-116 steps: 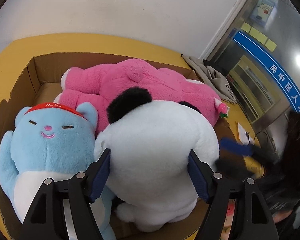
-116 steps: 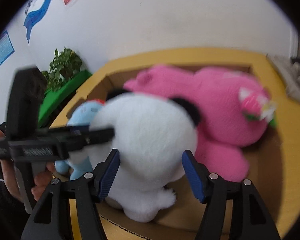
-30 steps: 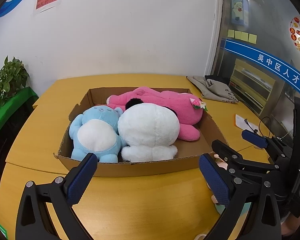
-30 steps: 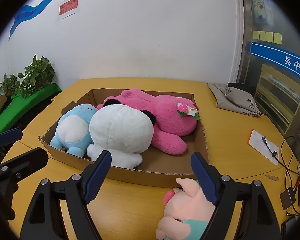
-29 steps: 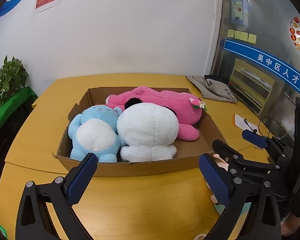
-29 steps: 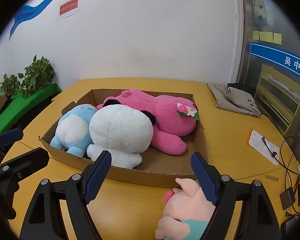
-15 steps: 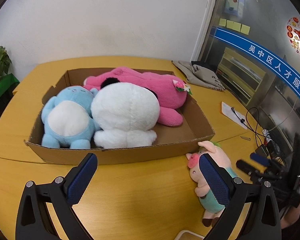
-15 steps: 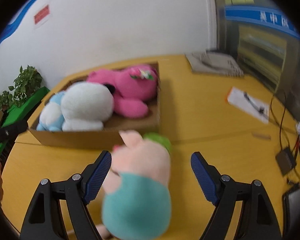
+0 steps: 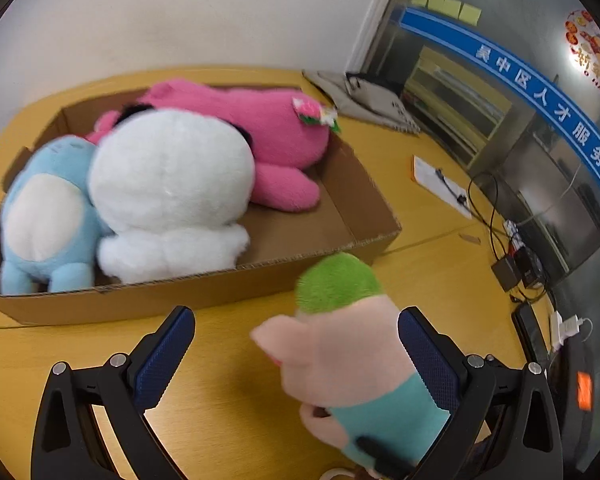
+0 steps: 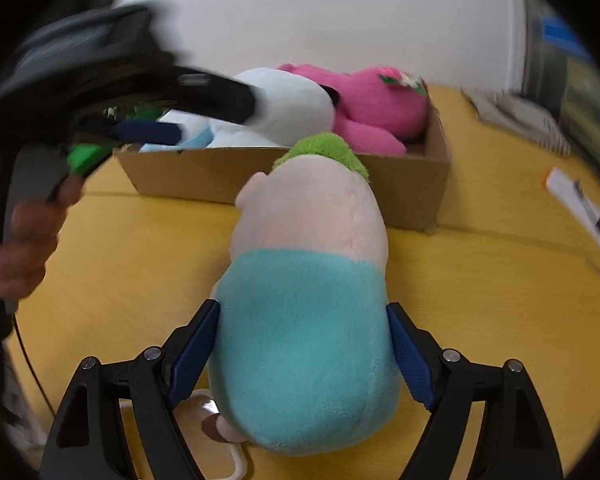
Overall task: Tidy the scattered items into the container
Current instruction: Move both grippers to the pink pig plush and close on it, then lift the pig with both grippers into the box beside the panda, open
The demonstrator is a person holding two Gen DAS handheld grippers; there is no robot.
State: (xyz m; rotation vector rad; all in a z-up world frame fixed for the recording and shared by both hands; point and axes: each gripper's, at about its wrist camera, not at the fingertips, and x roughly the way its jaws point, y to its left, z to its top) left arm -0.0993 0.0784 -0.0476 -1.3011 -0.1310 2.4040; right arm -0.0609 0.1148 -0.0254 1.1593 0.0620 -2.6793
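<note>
A pig plush with a teal body and green tuft lies on the yellow table just in front of the cardboard box. My right gripper has its blue pads against both sides of the teal body. In the left wrist view the pig sits between the wide-open fingers of my left gripper, close to the right pad. The box holds a blue plush, a white plush and a pink plush.
A grey folded cloth lies behind the box at the right. A paper slip with a cable, adapters and wires lie along the table's right edge. The hand-held left gripper crosses the upper left of the right wrist view.
Both grippers have moved down and right toward the pig plush. The right gripper's pads have come in from wide open onto the pig's teal body. The left gripper now has the pig between its fingers.
</note>
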